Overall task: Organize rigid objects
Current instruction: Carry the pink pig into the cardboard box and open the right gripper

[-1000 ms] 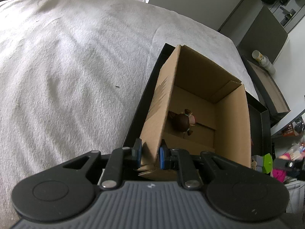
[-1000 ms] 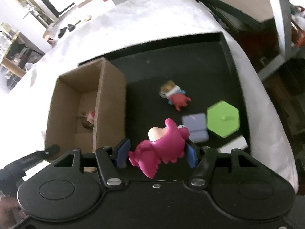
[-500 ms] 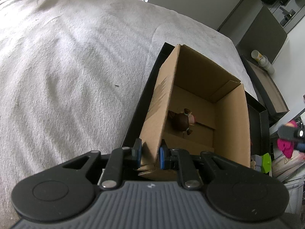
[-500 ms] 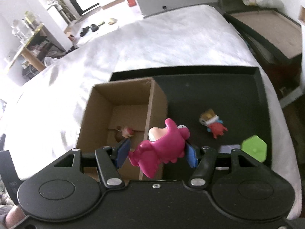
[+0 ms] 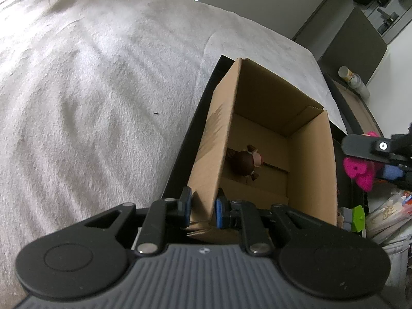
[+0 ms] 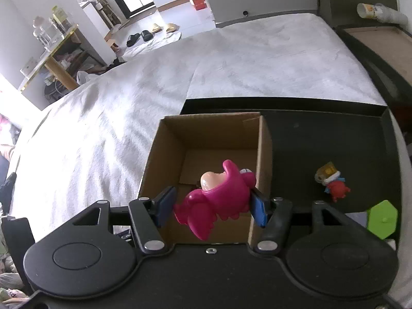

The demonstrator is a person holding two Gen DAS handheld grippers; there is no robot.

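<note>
An open cardboard box stands in a black tray on a white bed. My left gripper is shut on the box's near wall, one pad on each side. A brown toy figure lies on the box floor. My right gripper is shut on a pink toy figure and holds it above the open box, near its right wall. In the left wrist view the right gripper with the pink toy shows at the right edge.
On the tray, right of the box, lie a small red and yellow figure and a green hexagonal piece. The white bedcover spreads left. A dark bedside unit with a bottle stands at the far right.
My right gripper has carried the pink toy up and to the left, from over the tray's loose pieces to over the box. The left gripper has stayed on the box wall.
</note>
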